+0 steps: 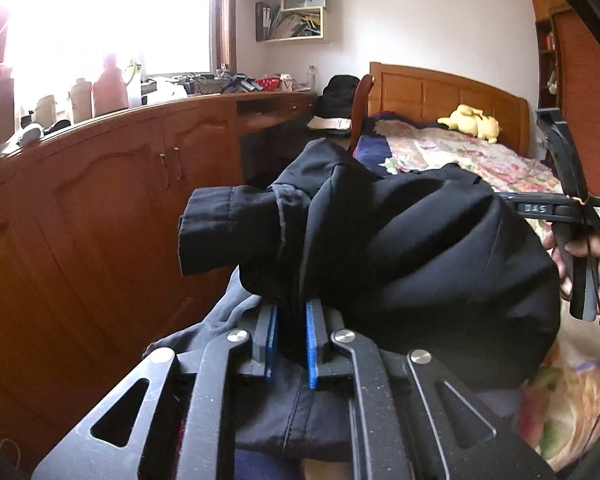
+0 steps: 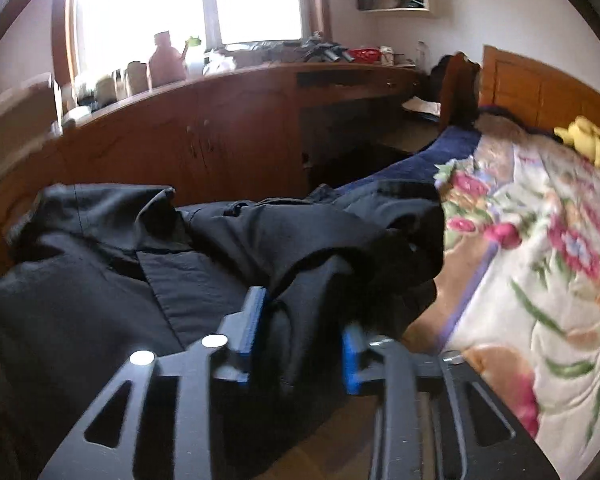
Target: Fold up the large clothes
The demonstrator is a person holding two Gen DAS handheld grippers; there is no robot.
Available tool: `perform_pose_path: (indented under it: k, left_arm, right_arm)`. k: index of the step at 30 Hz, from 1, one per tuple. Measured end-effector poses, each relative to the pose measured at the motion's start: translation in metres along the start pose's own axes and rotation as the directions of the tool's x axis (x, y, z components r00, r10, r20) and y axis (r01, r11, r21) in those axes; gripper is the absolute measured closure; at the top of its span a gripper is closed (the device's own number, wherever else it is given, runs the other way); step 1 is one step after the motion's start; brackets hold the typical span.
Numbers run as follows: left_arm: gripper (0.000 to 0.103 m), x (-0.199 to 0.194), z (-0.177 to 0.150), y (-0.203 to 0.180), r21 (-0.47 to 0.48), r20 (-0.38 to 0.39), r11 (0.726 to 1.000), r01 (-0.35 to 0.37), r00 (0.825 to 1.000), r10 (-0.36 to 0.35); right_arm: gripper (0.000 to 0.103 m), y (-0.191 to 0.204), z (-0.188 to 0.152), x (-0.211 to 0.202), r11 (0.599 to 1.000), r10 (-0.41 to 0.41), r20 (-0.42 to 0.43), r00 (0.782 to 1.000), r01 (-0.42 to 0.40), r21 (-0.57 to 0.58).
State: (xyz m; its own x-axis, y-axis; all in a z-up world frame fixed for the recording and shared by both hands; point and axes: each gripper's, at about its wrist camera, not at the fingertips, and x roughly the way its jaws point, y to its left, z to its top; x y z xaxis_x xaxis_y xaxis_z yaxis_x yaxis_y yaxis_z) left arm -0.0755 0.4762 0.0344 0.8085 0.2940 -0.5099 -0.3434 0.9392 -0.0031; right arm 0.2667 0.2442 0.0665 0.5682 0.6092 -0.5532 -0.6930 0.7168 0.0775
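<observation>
A large black jacket [image 1: 400, 248] is lifted in a bunch, one sleeve cuff [image 1: 220, 232] sticking out to the left. My left gripper [image 1: 291, 312] is shut on a fold of the jacket between its blue pads. In the right wrist view the jacket [image 2: 180, 264] lies spread and rumpled over the bed's near edge. My right gripper [image 2: 300, 320] has a fold of the black fabric between its blue pads and is shut on it. The right gripper's handle, held by a hand, shows in the left wrist view [image 1: 576, 216] behind the jacket.
A bed with a flowered blanket [image 2: 540, 260] lies to the right, a yellow plush toy [image 1: 474, 120] near its wooden headboard [image 1: 440, 88]. A long wooden cabinet [image 1: 120, 200] with cluttered top runs along the left under a bright window. A grey garment [image 1: 228, 320] lies under the jacket.
</observation>
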Motion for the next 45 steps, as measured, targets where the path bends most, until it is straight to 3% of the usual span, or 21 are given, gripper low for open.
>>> perform_pose_path:
  k: [2, 6, 8, 11, 13, 14, 16, 18, 24, 32, 36, 45]
  left_arm:
    - [0.084, -0.008, -0.004, 0.000, -0.009, 0.003, 1.000, -0.002, 1.000, 0.002]
    - [0.063, -0.037, -0.007, -0.002, -0.026, 0.032, 1.000, 0.003, 0.999, -0.002]
    - [0.061, -0.052, -0.006, -0.007, -0.019, 0.056, 1.000, -0.006, 0.998, 0.007]
    - [0.051, -0.071, -0.001, -0.011, -0.027, 0.084, 1.000, -0.011, 0.996, 0.014]
    - [0.025, -0.083, 0.003, -0.014, -0.030, 0.103, 0.999, -0.015, 0.994, 0.018]
    - [0.022, -0.088, 0.004, -0.014, -0.038, 0.118, 0.999, -0.016, 0.993, 0.021]
    - [0.020, -0.096, 0.006, -0.015, -0.044, 0.130, 0.999, -0.014, 0.991, 0.020]
    - [0.019, -0.102, 0.007, -0.019, -0.035, 0.124, 0.999, -0.017, 0.992, 0.021]
    - [0.018, -0.107, 0.012, -0.037, -0.020, 0.130, 1.000, -0.004, 0.992, 0.007]
    - [0.015, -0.110, 0.018, -0.103, 0.058, 0.139, 0.997, 0.053, 0.988, -0.060]
    - [0.015, -0.110, 0.022, -0.148, 0.106, 0.153, 0.991, 0.082, 0.983, -0.097]
    - [0.002, -0.106, 0.024, -0.246, 0.160, 0.141, 0.964, 0.213, 0.961, -0.236]
  right_arm:
    - [0.038, -0.007, -0.005, -0.016, 1.000, -0.003, 0.023, 1.000, 0.003, -0.010]
    - [0.036, 0.000, -0.018, -0.039, 0.997, -0.029, 0.069, 0.997, 0.034, -0.064]
    - [0.036, 0.016, -0.022, -0.054, 0.995, -0.021, 0.117, 0.993, 0.031, -0.091]
    - [0.036, 0.045, -0.032, -0.074, 0.988, 0.109, 0.144, 0.984, -0.091, -0.123]
    - [0.036, 0.059, -0.036, -0.070, 0.976, 0.189, 0.120, 0.975, -0.173, -0.132]
    - [0.036, 0.067, -0.040, -0.063, 0.968, 0.226, 0.090, 0.970, -0.213, -0.134]
    - [0.037, 0.082, -0.051, -0.045, 0.956, 0.263, 0.002, 0.965, -0.260, -0.137]
    - [0.037, 0.095, -0.068, -0.022, 0.960, 0.223, -0.072, 0.972, -0.232, -0.158]
    - [0.037, 0.098, -0.085, -0.012, 0.974, 0.179, -0.056, 0.982, -0.185, -0.131]
    - [0.036, 0.073, -0.109, -0.084, 0.992, 0.098, 0.013, 0.995, -0.096, -0.083]
    - [0.026, 0.044, -0.128, -0.123, 0.997, 0.016, 0.034, 0.999, -0.013, -0.071]
    - [0.019, -0.030, -0.183, -0.221, 0.990, -0.136, 0.085, 0.987, 0.134, 0.032]
